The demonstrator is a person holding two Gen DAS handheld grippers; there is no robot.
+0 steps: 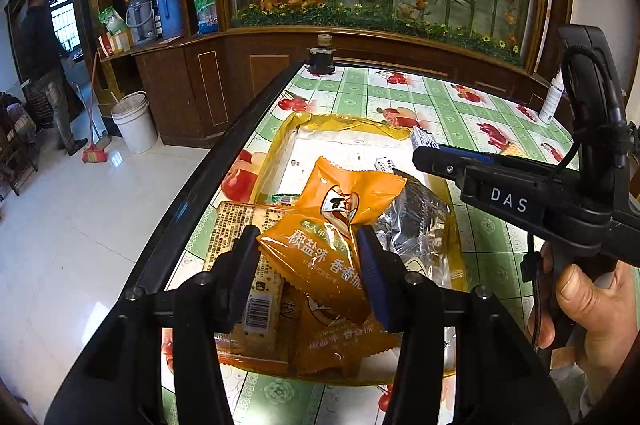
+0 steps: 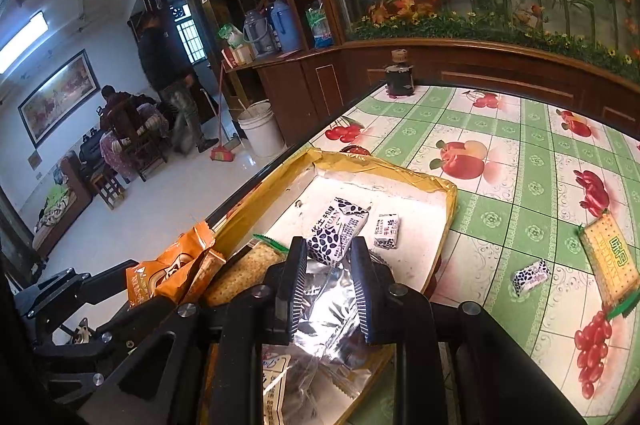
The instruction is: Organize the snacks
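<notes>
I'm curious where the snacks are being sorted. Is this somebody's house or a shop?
Most likely somebody's house, a living or dining room. The table has a fruit-print cloth, thermos flasks stand on a wooden cabinet, and a broom and bucket sit on the tiled floor.

White bucket [image 1: 134, 123], broom [image 1: 95, 155], dark bottle [image 1: 321, 55] at table's far edge.

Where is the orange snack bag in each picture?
Left wrist: orange bag in the centre, between the left gripper's fingers, over the tray.
Right wrist: orange bag at lower left, beside the tray.
Shared landmark: dark bottle at the table's far corner.
</notes>
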